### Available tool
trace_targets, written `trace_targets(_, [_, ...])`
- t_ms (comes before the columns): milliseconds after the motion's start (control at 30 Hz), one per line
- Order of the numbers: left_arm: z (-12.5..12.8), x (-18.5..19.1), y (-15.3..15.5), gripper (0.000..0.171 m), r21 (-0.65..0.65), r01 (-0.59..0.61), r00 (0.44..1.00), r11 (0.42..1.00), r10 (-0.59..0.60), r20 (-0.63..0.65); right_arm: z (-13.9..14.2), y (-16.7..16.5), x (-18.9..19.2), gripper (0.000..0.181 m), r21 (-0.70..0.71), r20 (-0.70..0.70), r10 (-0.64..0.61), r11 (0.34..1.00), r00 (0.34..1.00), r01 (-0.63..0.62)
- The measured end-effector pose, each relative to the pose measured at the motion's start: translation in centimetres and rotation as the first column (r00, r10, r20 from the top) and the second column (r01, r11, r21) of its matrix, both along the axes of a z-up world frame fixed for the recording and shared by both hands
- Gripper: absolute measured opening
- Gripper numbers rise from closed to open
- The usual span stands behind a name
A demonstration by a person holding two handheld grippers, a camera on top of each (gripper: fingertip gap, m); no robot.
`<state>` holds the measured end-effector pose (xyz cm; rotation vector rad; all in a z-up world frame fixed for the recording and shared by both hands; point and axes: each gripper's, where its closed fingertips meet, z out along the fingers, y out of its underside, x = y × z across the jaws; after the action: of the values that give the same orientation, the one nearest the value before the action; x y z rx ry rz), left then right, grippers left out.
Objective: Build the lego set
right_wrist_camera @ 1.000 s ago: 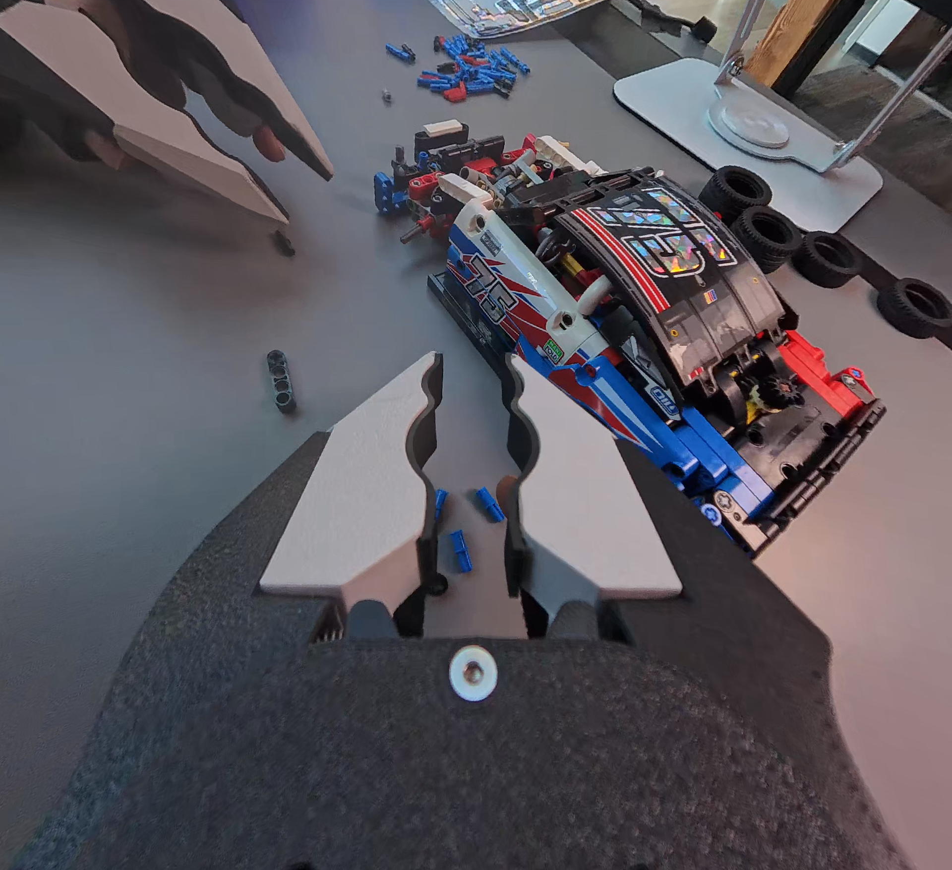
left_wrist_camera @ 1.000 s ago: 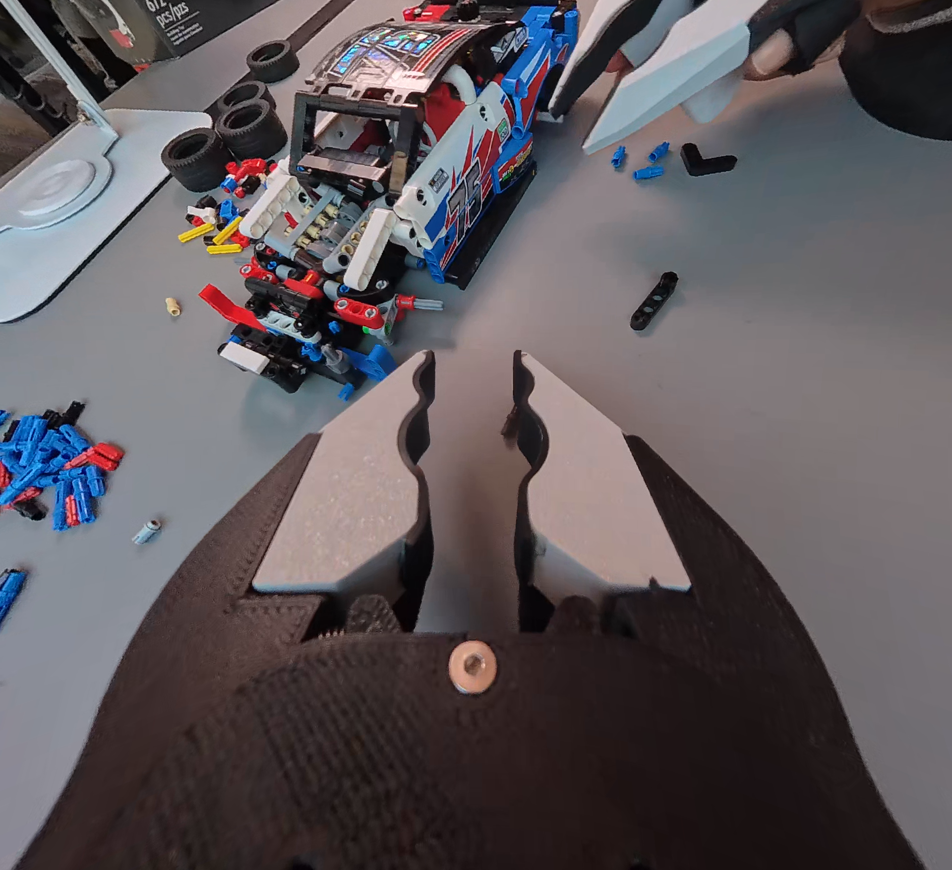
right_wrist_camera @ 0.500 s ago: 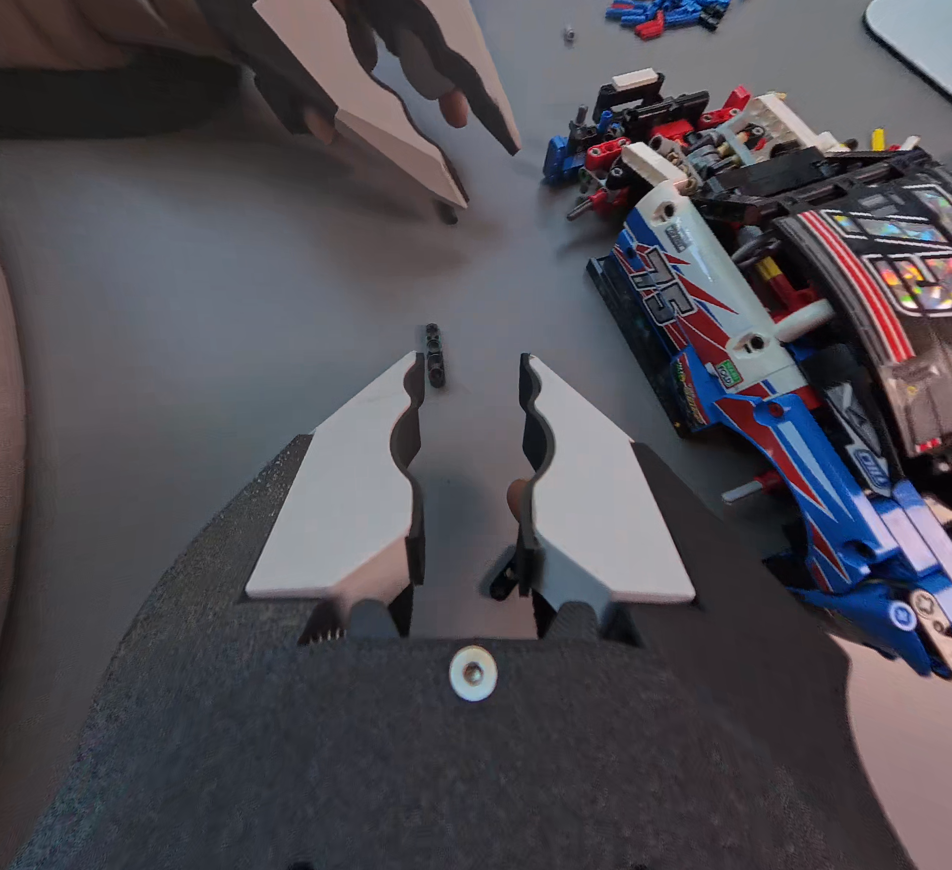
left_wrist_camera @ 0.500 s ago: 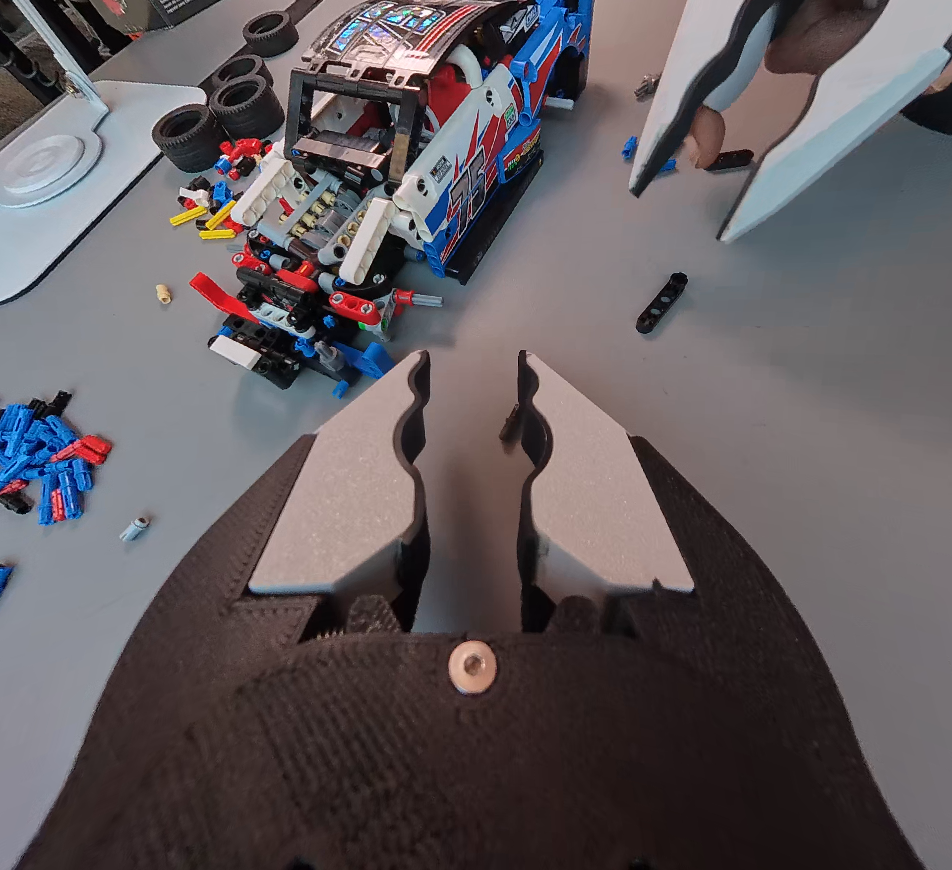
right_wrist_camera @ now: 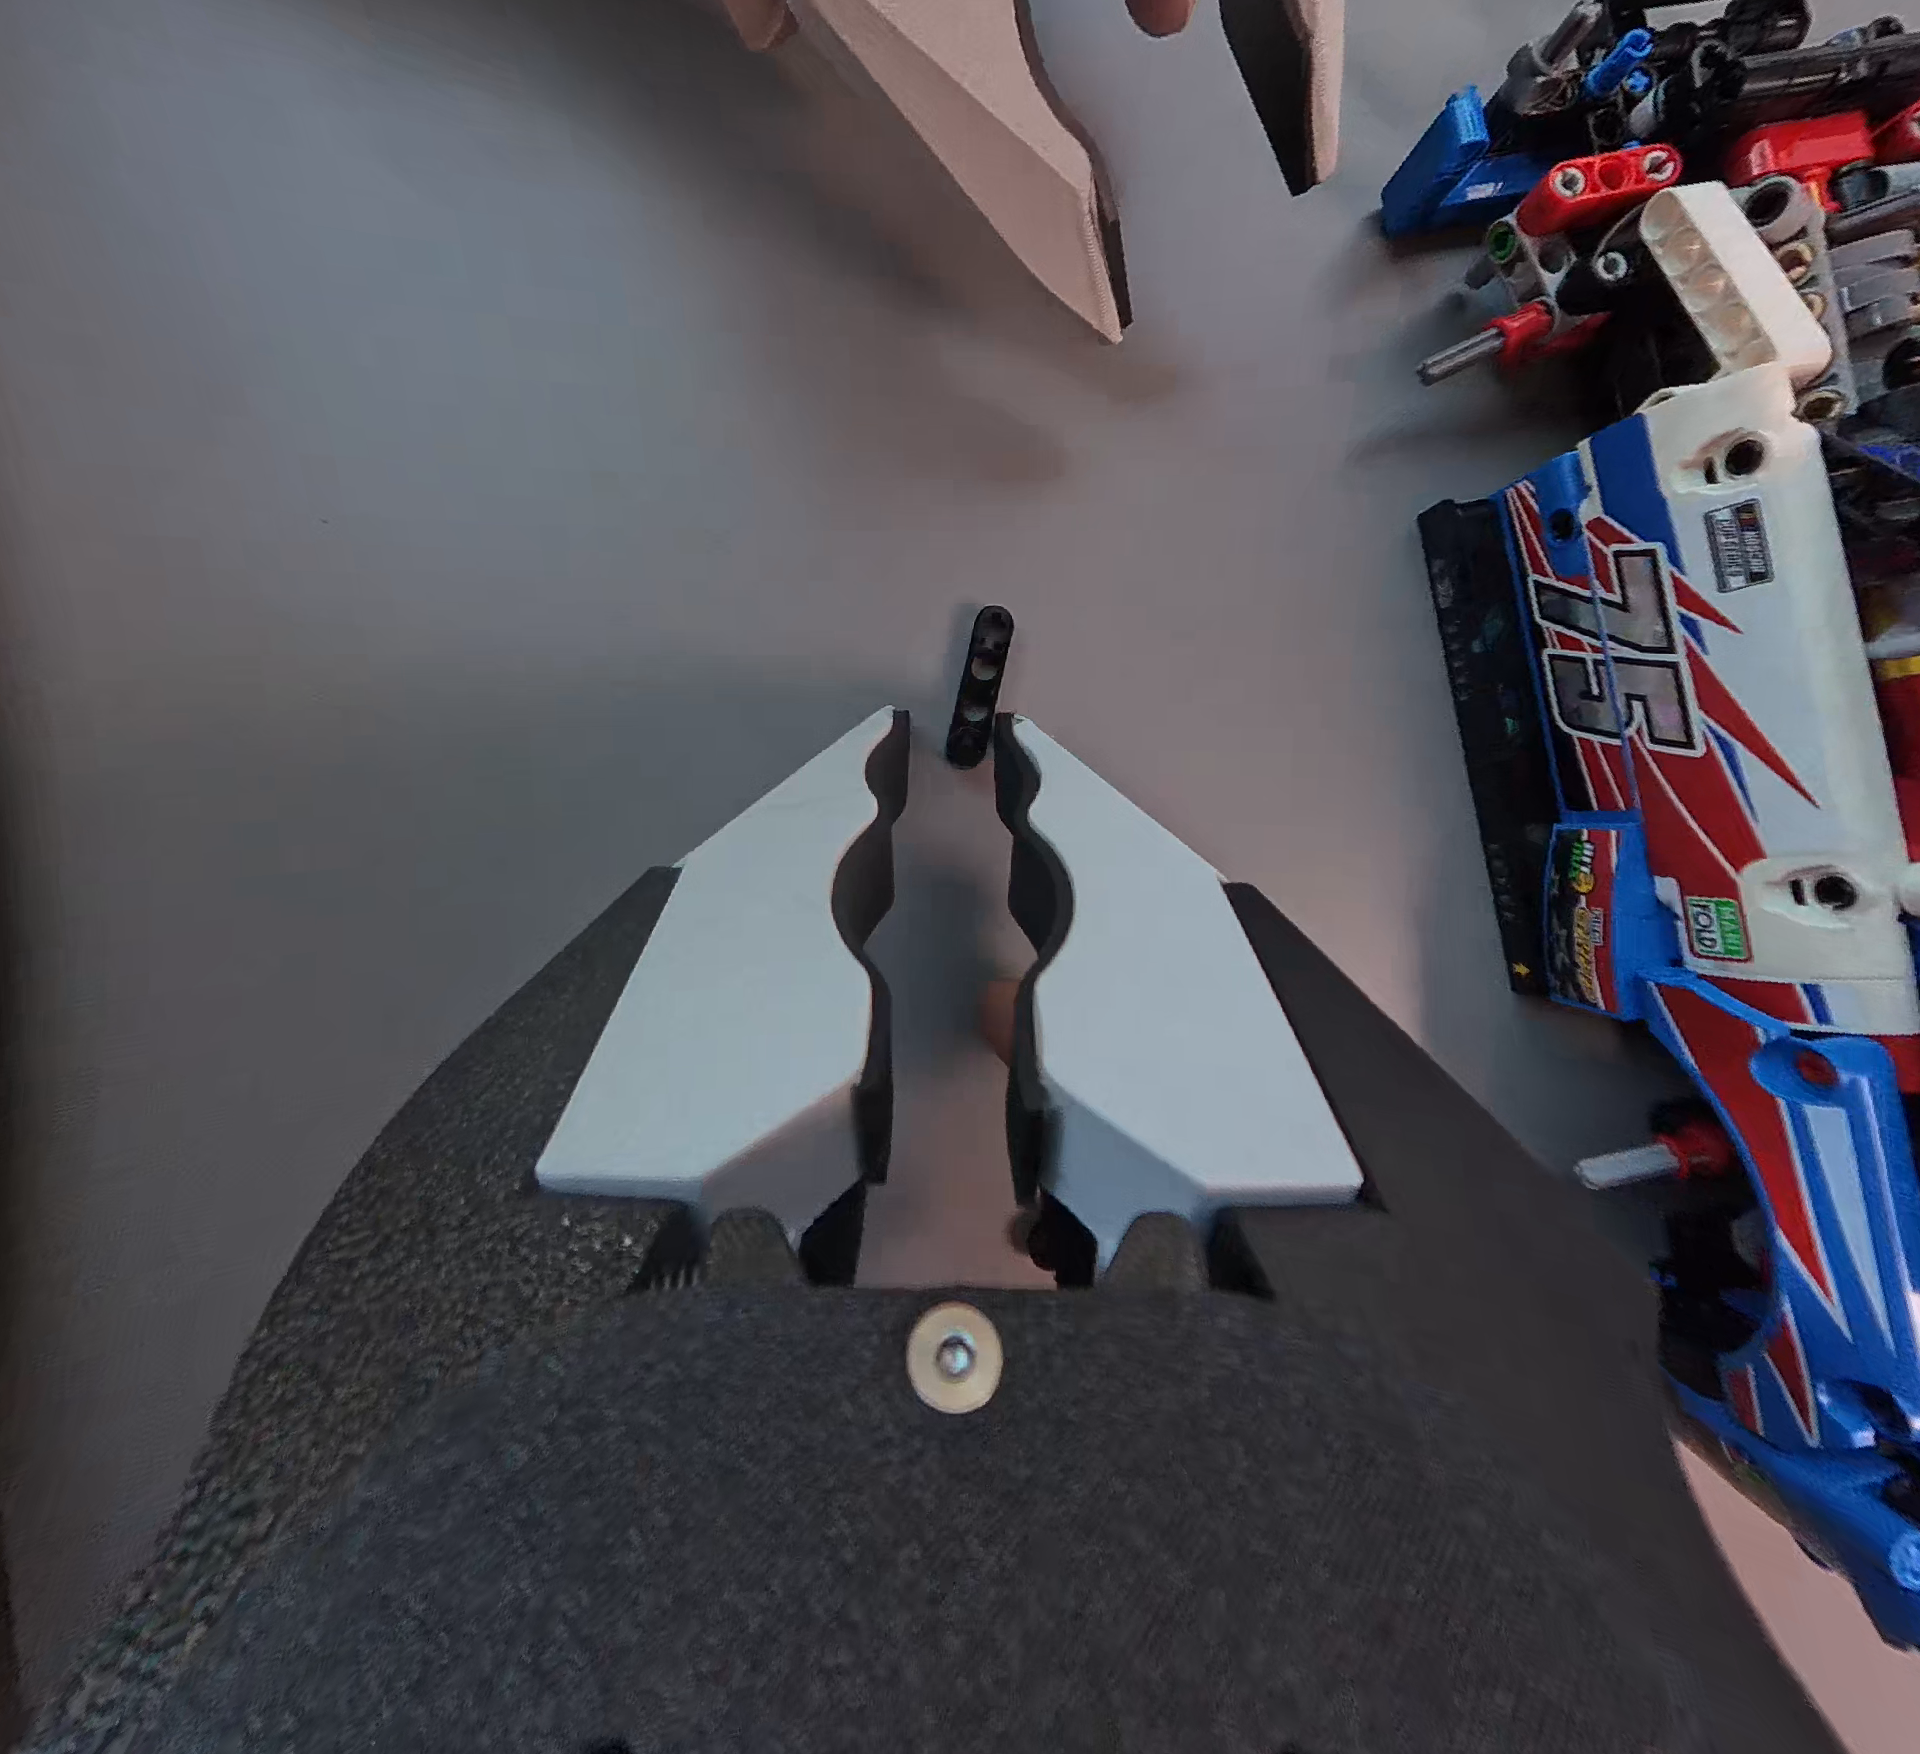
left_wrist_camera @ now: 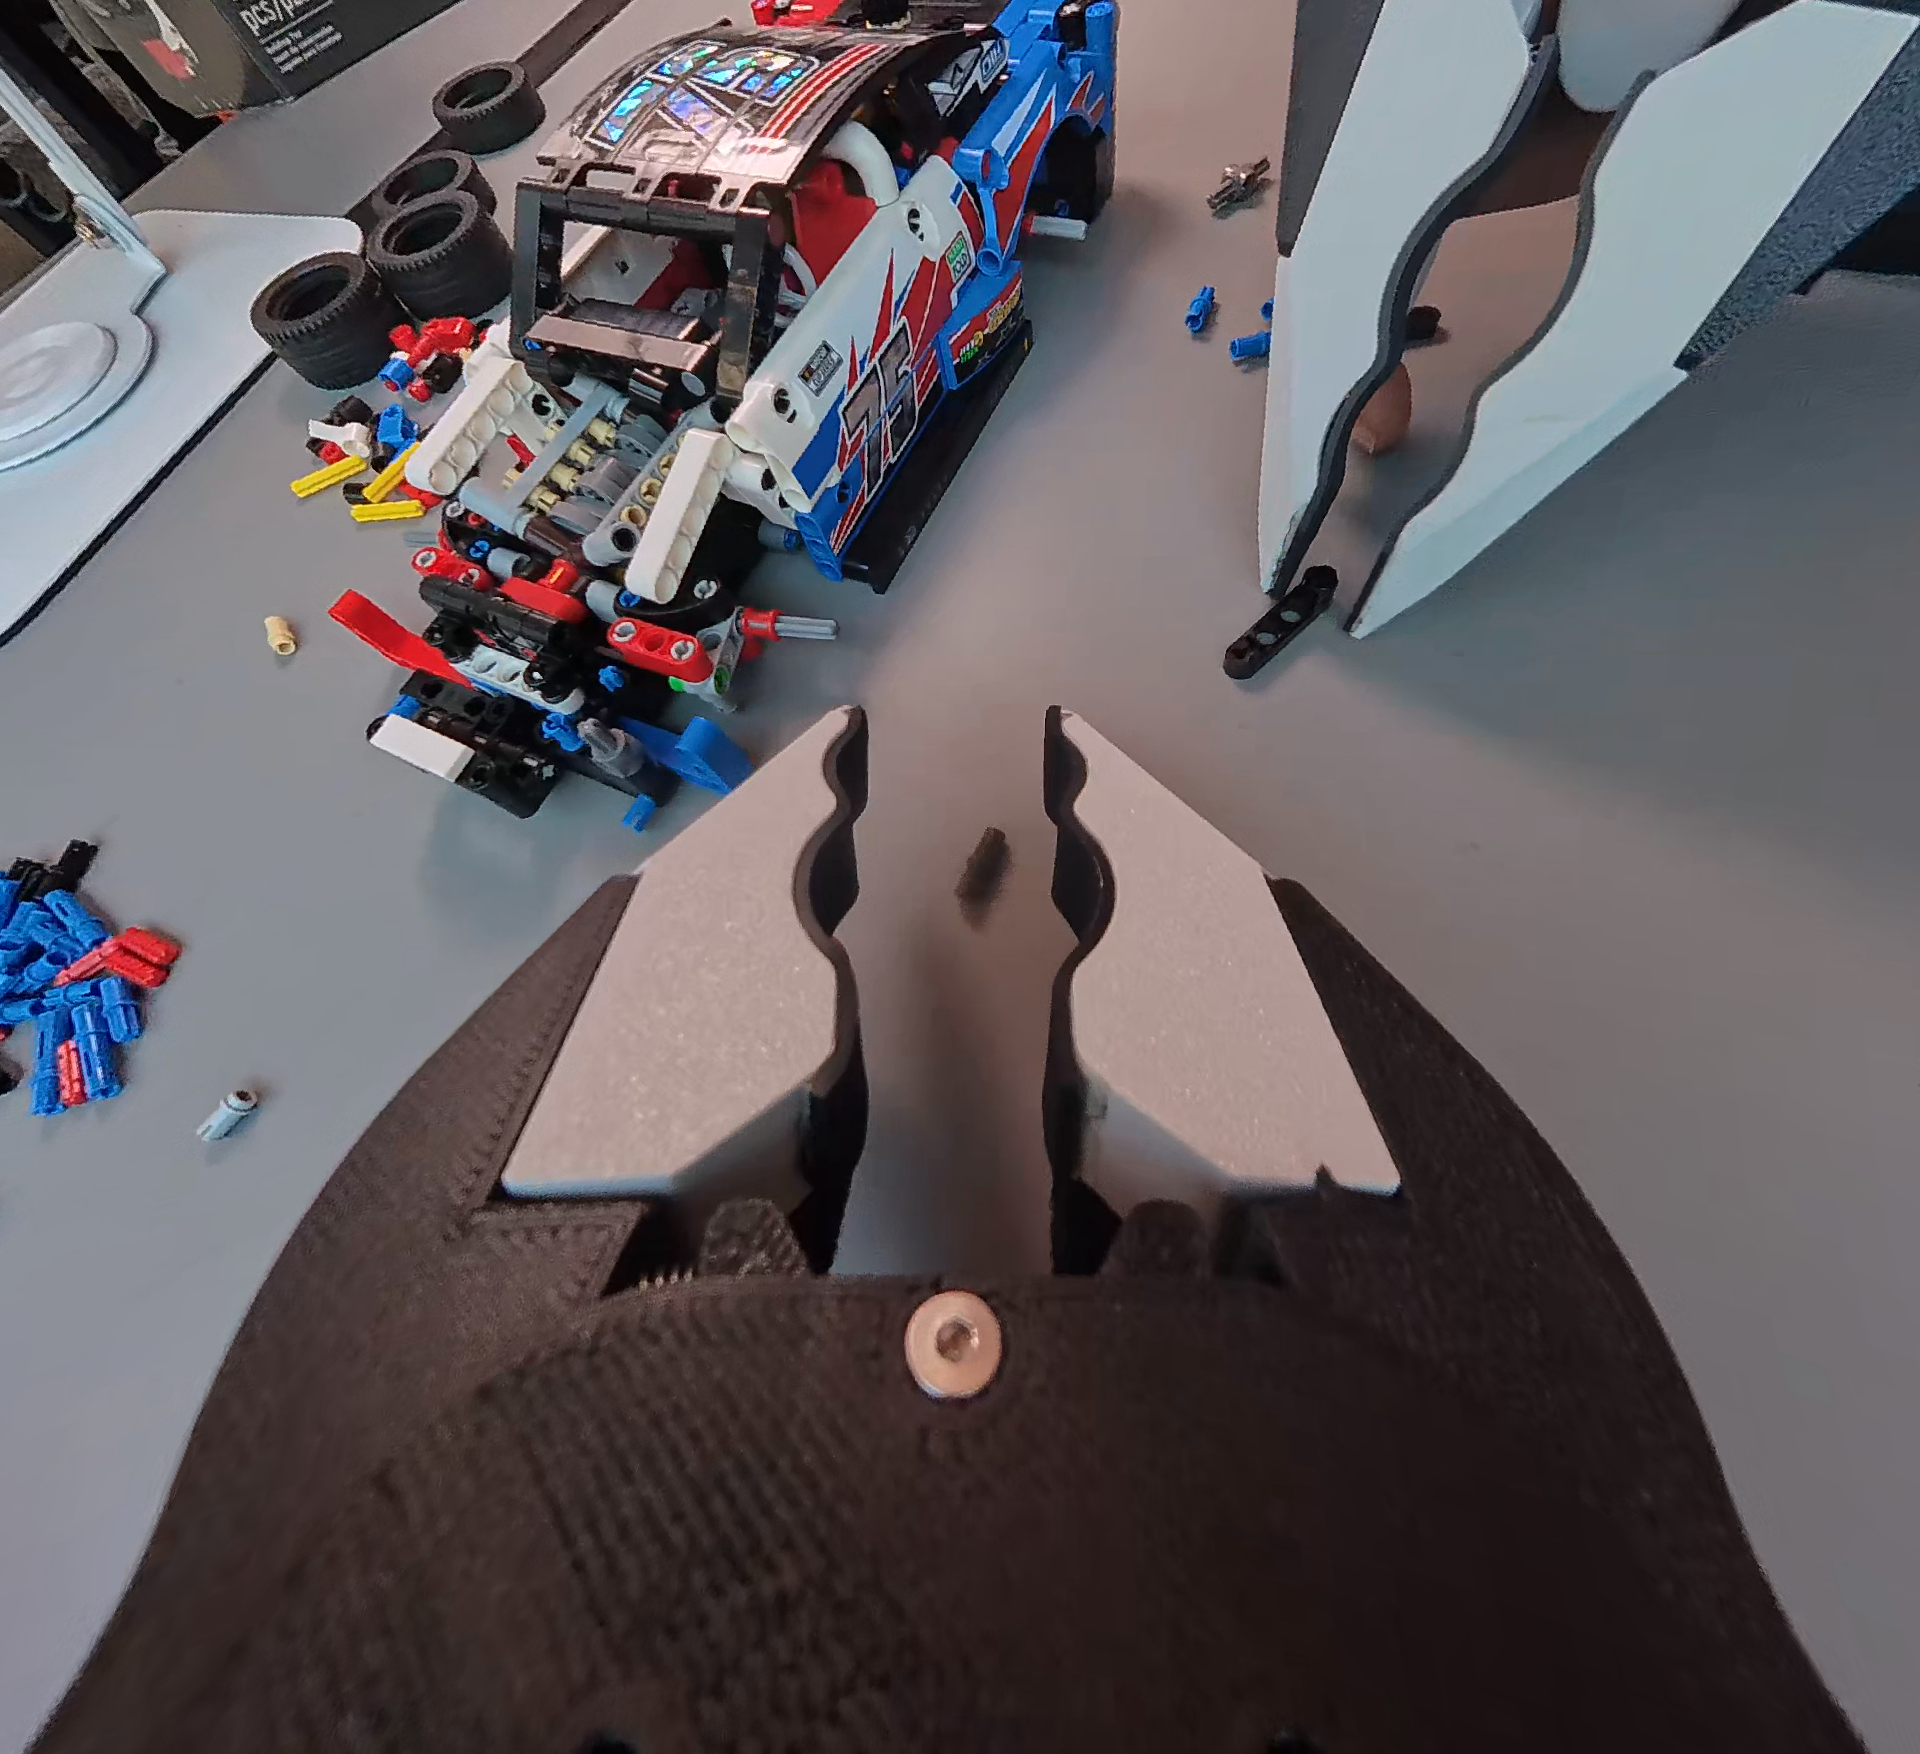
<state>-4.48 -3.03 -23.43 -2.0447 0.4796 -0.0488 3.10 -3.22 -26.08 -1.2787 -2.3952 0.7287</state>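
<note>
While I hover both tools over the grey desk (left_wrist_camera: 1455,873):
Right hand-held gripper (right_wrist_camera: 951,717): jaws apart, tips straddling one end of the black beam (right_wrist_camera: 980,684); whether they touch it is unclear.
Left hand-held gripper (left_wrist_camera: 954,717): jaws apart, holding nothing; a small dark blurred piece (left_wrist_camera: 982,863) lies between them.
Lego car (left_wrist_camera: 790,302): mid-desk, rear cut off in my right view.
Loose tyres (left_wrist_camera: 416,250): beside the car, toward the far-left corner.

We see our left gripper (left_wrist_camera: 954,774) gaping over a small black pin (left_wrist_camera: 982,863); the right gripper (left_wrist_camera: 1314,598) straddles a black beam (left_wrist_camera: 1280,622) beside the car (left_wrist_camera: 769,333).
</note>
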Motion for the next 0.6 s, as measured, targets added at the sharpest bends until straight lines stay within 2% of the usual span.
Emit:
trace_targets(167, [0.1,0.6,-0.2,0.032,0.003,0.03,1.0,1.0,-0.03,-0.008,0.0,0.0,-0.1,0.005,0.003,0.027,0.096,0.995,0.995,-0.096])
trace_targets(367, [-0.1,2.7,-1.0,0.029,-0.027,0.137,0.99,0.99,-0.135,0.051,-0.1,0.2,-1.0,0.005,0.066,0.076,0.327,0.941,0.942,-0.332])
trace_targets(467, [-0.6,4.1,-1.6,0.026,-0.072,0.194,0.979,0.978,-0.188,0.077,-0.1,0.2,-1.9,0.005,0.082,0.106,0.376,0.919,0.92,-0.385])
trace_targets(600, [-1.5,4.8,-1.8,0.023,-0.127,0.216,0.976,0.968,-0.212,0.047,-0.1,-0.3,-2.7,0.005,0.085,0.096,0.394,0.912,0.914,-0.402])
